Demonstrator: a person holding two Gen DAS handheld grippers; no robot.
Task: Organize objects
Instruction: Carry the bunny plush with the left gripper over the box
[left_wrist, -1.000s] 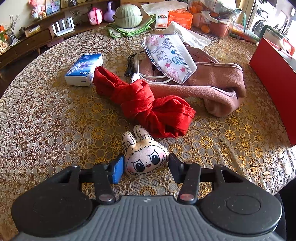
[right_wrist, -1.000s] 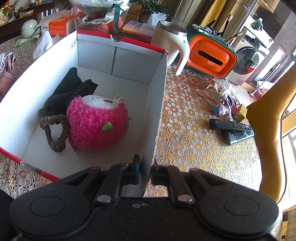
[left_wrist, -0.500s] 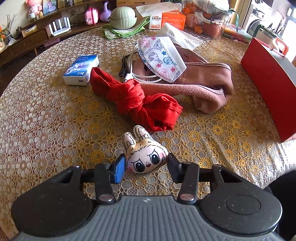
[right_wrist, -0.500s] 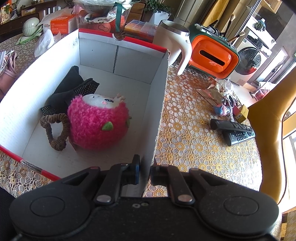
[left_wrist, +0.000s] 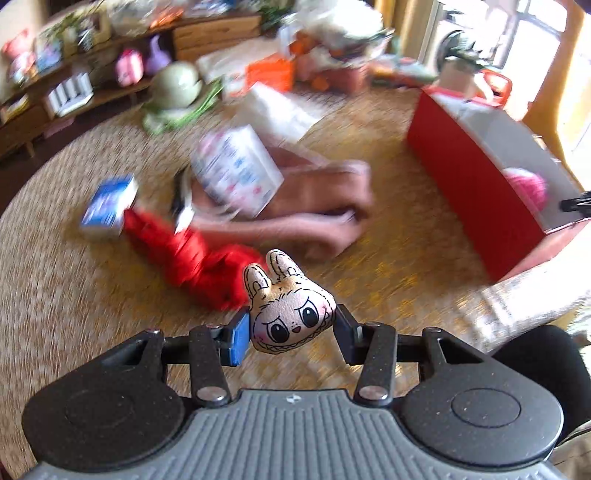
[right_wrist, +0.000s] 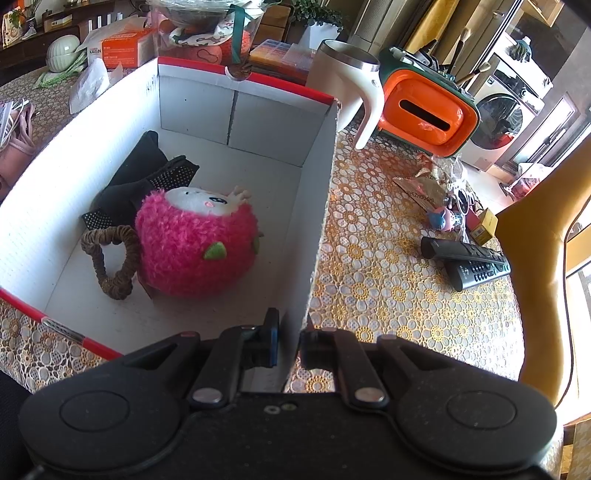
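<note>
A round table (left_wrist: 74, 295) under a floral lace cloth fills both views; cluttered shelves (left_wrist: 55, 85) line the far wall. The red box (right_wrist: 240, 110), white inside, stands at the table's right, holding a pink plush (right_wrist: 195, 243), a black cloth (right_wrist: 144, 170) and a brown scrunchie (right_wrist: 110, 258). The right gripper (right_wrist: 290, 343) is clamped on the box's near right wall. The left gripper (left_wrist: 291, 332) pinches the bunny toy (left_wrist: 291, 306), lifted above the cloth; bare table lies between it and the box. A red cloth (left_wrist: 195, 258) lies beyond.

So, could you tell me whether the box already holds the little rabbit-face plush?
No, the rabbit-face plush is clamped in the left gripper above the table, while the box holds a pink plush.
</note>
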